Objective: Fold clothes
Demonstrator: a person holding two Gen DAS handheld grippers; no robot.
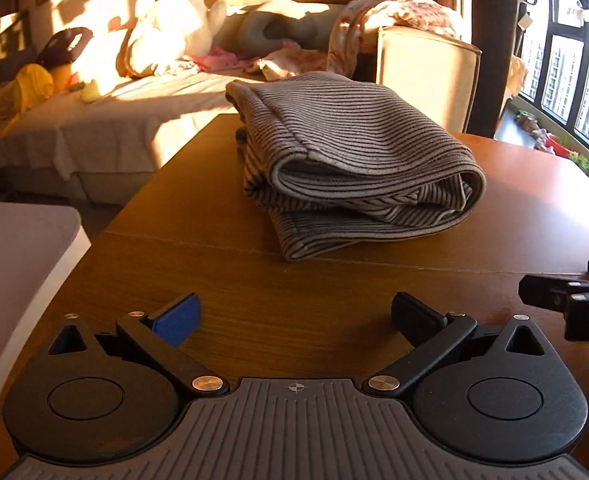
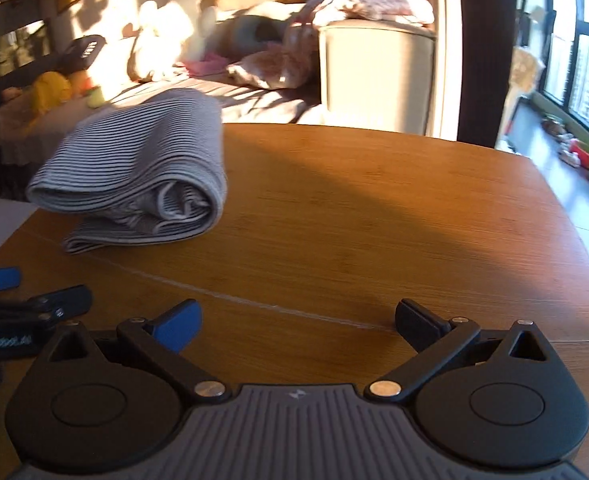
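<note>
One folded striped garment [image 1: 346, 160] lies on your wooden table [image 1: 222, 280], well ahead of both claws. Your left gripper [image 1: 294, 316] and right gripper [image 2: 298, 320] gape fully wide, each holding nothing.

Folded garment [image 1: 350, 164] on table [image 1: 198, 280]

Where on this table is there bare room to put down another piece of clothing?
Bare wood right of the folded striped garment, out to the table edge by the window, and the near strip before both open grippers. The garment fills the far left.
</note>
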